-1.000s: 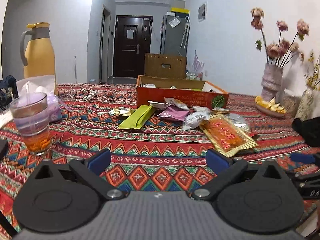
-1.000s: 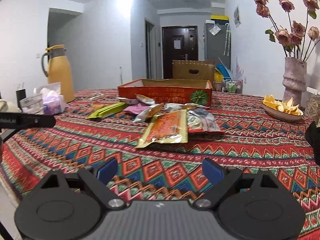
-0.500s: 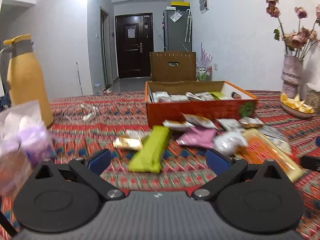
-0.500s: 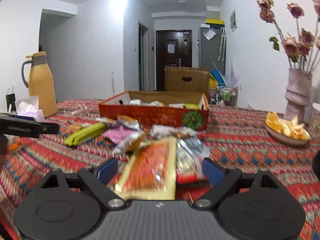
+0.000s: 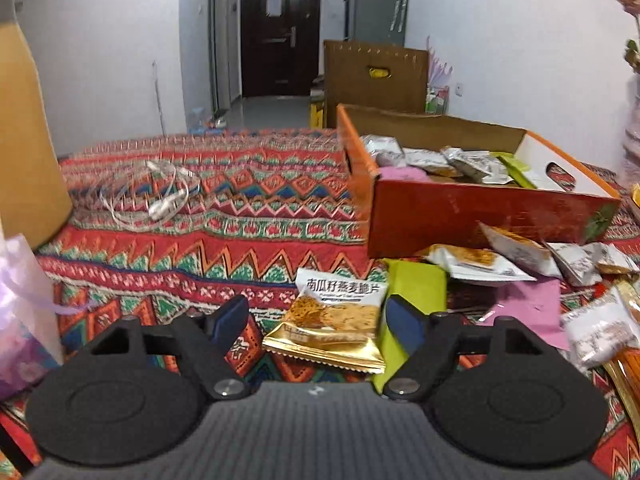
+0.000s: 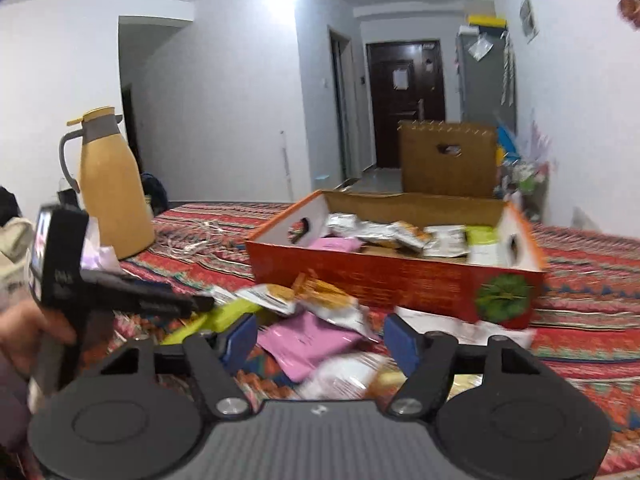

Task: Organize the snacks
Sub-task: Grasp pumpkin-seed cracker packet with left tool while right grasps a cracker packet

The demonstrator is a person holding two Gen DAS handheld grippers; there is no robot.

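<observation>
An orange cardboard box (image 5: 460,216) holds several snack packets; it also shows in the right wrist view (image 6: 384,276). Loose packets lie in front of it on the patterned cloth. My left gripper (image 5: 318,320) is open, its fingers either side of a gold oat-crisp packet (image 5: 332,320) that lies partly on a green packet (image 5: 416,284). My right gripper (image 6: 320,340) is open above a pink packet (image 6: 308,340) and a white packet (image 6: 344,376). The left gripper (image 6: 120,296) shows at the left of the right wrist view.
A yellow thermos (image 6: 112,192) stands at the left, with a white cable (image 5: 156,196) beside it. A purple tissue pack (image 5: 20,312) is at the near left. A brown box (image 6: 448,160) stands behind the table.
Both grippers have moved forward and down towards the loose packets by the box. The left one now straddles the gold packet; the right one hovers over the pink packet.
</observation>
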